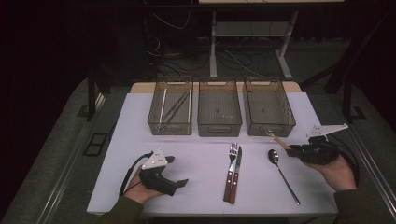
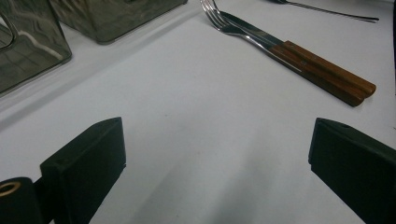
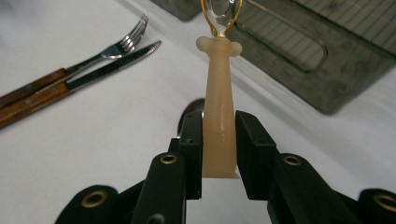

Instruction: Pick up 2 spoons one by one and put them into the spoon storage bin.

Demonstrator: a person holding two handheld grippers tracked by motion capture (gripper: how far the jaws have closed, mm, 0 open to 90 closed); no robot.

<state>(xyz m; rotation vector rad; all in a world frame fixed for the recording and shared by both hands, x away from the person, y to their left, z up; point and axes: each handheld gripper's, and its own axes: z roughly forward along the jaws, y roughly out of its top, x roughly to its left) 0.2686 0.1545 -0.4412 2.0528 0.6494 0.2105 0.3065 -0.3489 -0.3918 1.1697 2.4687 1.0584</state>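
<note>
While the right gripper (image 3: pixel 219 140) clamps a cream-handled utensil (image 3: pixel 218 116), its jaws are closed most of the way onto the handle, pads pressing on both flat sides near the butt end. Long axis of the utensil runs straight out ahead of the jaws — handle end in the grip, working end away from the hand. At that far end a gold-rimmed, glassy head (image 3: pixel 223 14) sits right at the near wall of the right-hand bin (image 1: pixel 269 106); whether it touches the wall I cannot tell. From the high view the utensil (image 1: pixel 275 137) slants up and to the left from the right gripper (image 1: pixel 299 150), off the table, tip toward that bin.

Just below the clamped handle, under the jaws, lies a steel spoon (image 1: pixel 282 172) — bowl nearest the gripper, stem running back toward the person. Further left of the right gripper lie a fork (image 3: pixel 93 53) and a knife (image 3: pixel 93 70) with wooden handles, side by side and touching, tines and blade pointing toward the bins.

Left gripper (image 1: pixel 168 170) hangs low over bare tabletop (image 2: pixel 196 140), jaws wide apart, nothing between them. Ahead of it and to its right are the fork and knife; the left bin (image 1: pixel 170 107) holds some thin sticks (image 1: pixel 175 108), and the middle bin (image 1: pixel 219 107) stands between the two others.
</note>
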